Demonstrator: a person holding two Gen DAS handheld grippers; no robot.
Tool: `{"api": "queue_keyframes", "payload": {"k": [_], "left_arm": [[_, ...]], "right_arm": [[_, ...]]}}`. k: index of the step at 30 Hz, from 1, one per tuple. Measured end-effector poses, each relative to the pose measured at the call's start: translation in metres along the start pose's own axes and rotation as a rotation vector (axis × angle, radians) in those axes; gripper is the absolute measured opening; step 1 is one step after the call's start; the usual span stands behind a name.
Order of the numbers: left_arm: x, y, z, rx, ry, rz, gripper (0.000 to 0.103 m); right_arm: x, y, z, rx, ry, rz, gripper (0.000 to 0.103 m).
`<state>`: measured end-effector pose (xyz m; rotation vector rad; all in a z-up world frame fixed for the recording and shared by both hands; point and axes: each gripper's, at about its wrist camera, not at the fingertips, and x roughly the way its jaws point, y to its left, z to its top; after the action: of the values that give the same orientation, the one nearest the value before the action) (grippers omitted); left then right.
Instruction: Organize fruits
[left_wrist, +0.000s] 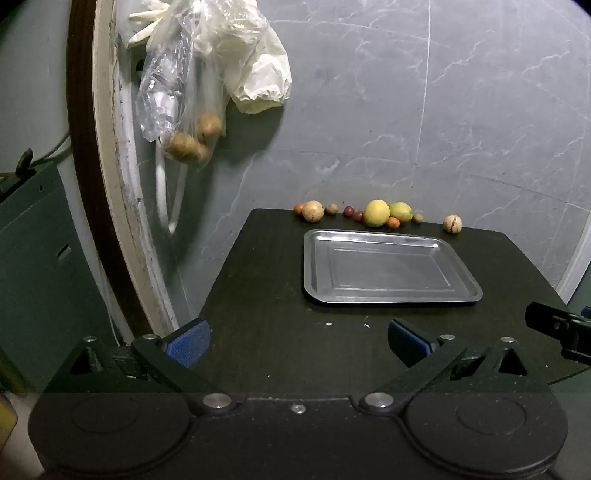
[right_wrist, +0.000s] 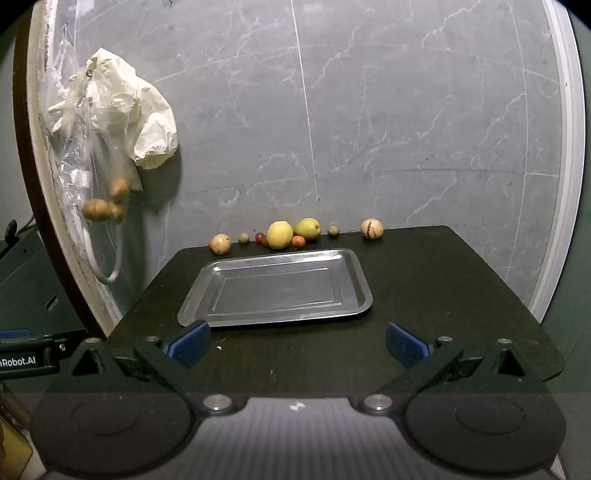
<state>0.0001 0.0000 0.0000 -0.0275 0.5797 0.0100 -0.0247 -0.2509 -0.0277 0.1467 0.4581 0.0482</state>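
Left gripper (left_wrist: 297, 341): spread wide, grasping nothing, hovering over the table's near edge.
Right gripper (right_wrist: 297, 343): likewise released and empty, just short of the tray's near rim.
Tray (right_wrist: 354, 295): bare metal, mid-table, likely the destination since it sits between grippers and fruit.
Fruits: lined along the far edge against the wall; yellow lemon (right_wrist: 279, 235) and greenish fruit (right_wrist: 307, 228) central, a tan cracked ball (right_wrist: 371, 229) far right.
Progress: nothing sorted yet, by my judgement.

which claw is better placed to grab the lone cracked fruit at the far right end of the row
Probably the right claw. It is open, and the cracked fruit sits right of the tray, on its side. The left claw would have to cross over.
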Motion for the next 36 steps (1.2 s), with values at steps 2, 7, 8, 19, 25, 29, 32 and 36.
{"api": "queue_keyframes", "payload": {"k": [2,7,8,19,25,29,32,36], "left_arm": [[0.0,0.0001,0.0,0.0,0.0,0.0,0.102],[0.0001,-0.0001,0.0,0.0,0.002,0.0,0.102],[0.0001,0.0,0.0,0.0,0.002,0.0,0.102],[0.0,-0.0001,0.0,0.0,0.005,0.0,0.102],[0.0003,0.0,0.0001,-0.001,0.008,0.001,0.102],[-0.0005,0.0,-0.0001,-0.002,0.009,0.002,0.102],[0.0034,0.0017,-0.0014,-0.002,0.01,0.002,0.102],[0.0043,0.0034,-0.0041,-0.002,0.013,0.003,0.102]], "right_arm": [[0.0002,0.0002,-0.0001,0.0,0.001,0.0,0.103],[0.0013,0.0004,-0.0001,0.001,0.002,0.0,0.103],[0.0011,0.0005,0.0006,0.001,0.002,0.0,0.103],[0.0031,0.0011,0.0,0.003,0.006,0.001,0.103],[0.0042,0.0004,-0.0003,0.004,0.007,0.002,0.103],[0.0047,0.0019,0.0007,0.004,0.009,0.001,0.103],[0.0053,0.0015,0.0004,0.004,0.01,0.002,0.103],[0.0072,0.0009,-0.0022,0.005,0.013,0.003,0.103]]}}
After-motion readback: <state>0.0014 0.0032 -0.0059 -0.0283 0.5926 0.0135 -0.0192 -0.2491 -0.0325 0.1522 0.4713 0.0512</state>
